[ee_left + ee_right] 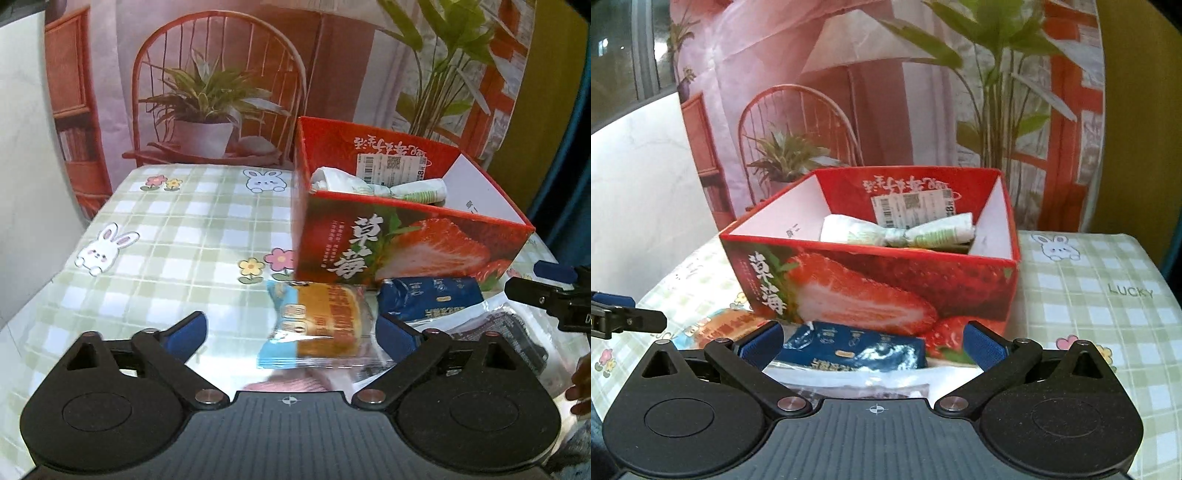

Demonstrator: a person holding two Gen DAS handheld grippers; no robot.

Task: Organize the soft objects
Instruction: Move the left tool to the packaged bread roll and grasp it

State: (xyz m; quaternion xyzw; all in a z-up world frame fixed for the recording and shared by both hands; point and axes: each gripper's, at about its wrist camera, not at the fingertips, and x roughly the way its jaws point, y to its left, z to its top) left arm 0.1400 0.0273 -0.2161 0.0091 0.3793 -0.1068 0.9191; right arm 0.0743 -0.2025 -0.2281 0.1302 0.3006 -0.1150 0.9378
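Two grippers, left (290, 332) and right (873, 347), both spread wide and holding nothing, hover by the box (406, 243); cake (325, 325) and blue pack (857, 350) lie on the counter (166, 240) before it, so pinch each wrapper mid-body, gently.

A printed backdrop behind a checked table

The backdrop (332, 66) shows a red wire chair (218, 74) at 12 o'clock holding a potted plant (207, 110), a bookshelf (74, 110) at 10, leafy stems (443, 55) at 1. A window (624, 48) sits at 10 in the right view. The tablecloth (166, 240) is green-checked with rabbits.
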